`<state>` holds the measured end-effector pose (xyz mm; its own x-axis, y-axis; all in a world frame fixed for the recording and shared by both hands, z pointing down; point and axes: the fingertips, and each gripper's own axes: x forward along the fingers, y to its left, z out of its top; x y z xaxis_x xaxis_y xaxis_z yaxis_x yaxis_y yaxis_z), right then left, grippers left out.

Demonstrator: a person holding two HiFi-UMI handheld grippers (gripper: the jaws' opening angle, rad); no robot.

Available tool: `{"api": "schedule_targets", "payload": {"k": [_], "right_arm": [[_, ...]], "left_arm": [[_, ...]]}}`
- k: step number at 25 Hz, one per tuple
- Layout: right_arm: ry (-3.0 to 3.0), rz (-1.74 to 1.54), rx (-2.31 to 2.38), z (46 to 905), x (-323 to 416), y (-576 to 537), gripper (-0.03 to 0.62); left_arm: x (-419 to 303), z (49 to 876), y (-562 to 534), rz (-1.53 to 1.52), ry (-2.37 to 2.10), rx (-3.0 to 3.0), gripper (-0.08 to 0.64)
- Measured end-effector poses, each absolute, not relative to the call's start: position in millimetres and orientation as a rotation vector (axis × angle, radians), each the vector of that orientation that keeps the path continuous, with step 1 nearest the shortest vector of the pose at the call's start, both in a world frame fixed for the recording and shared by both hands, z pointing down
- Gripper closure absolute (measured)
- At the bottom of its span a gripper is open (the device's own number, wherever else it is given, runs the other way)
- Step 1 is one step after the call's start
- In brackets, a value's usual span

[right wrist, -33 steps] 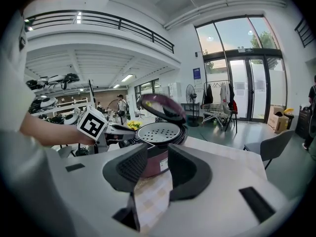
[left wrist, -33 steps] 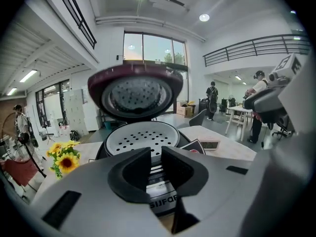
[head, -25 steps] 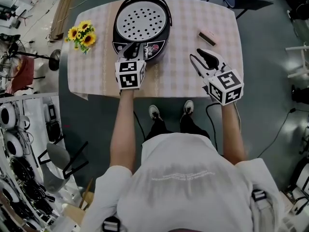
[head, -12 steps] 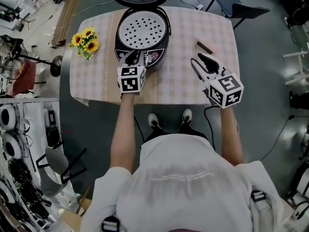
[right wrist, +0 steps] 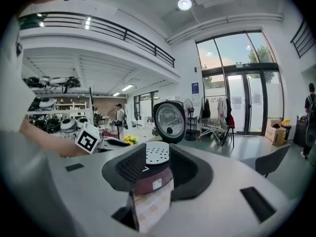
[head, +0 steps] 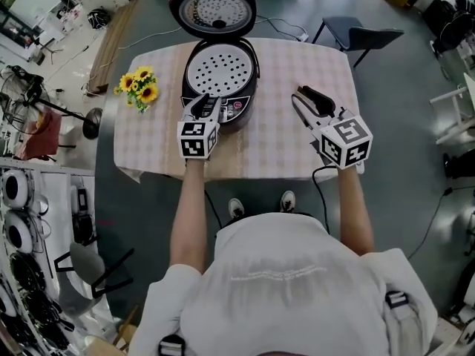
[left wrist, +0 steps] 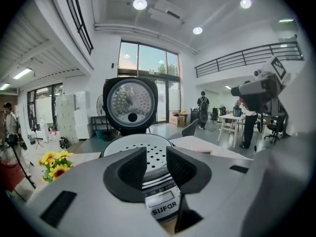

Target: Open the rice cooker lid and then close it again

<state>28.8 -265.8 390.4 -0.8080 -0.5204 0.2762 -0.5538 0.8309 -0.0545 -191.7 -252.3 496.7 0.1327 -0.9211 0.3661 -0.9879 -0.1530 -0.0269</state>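
A dark rice cooker (head: 220, 80) stands on the checked table (head: 274, 132) with its lid (head: 213, 7) swung up behind it and the perforated inner plate (head: 220, 70) showing. My left gripper (head: 204, 107) sits right at the cooker's front panel (left wrist: 163, 205). Its jaws are opening with nothing between them, and the upright lid (left wrist: 130, 102) shows beyond. My right gripper (head: 305, 100) hovers over the table to the cooker's right, jaws opening and empty. In the right gripper view the right gripper (right wrist: 157, 168) faces the cooker (right wrist: 150, 179) from the side.
A bunch of sunflowers (head: 139, 87) lies on the table left of the cooker. A dark chair (head: 361, 33) stands beyond the table's far right corner. Cables trail on the floor behind the table. Shelves and equipment line the left side of the room.
My left gripper's jaws have spread apart at the cooker's front. My right gripper has risen a little. The head view has shifted, so the whole raised lid now shows.
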Motion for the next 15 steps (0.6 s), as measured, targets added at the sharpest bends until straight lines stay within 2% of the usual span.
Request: {"api": "schedule_targets", "payload": {"k": [3,15], "right_arm": [[-2.843,0.258,0.846,367.5,33.2,-268.5,0.43],[-2.866,0.049,0.809,335.0,17.4,-270.0,0.417]], "left_arm": [[-196.0,469.8,-249.2,0.4,-1.931,2.204,0.422],[-205.6,391.6,-214.4,0.329,-2.044,2.276,0.422]]}}
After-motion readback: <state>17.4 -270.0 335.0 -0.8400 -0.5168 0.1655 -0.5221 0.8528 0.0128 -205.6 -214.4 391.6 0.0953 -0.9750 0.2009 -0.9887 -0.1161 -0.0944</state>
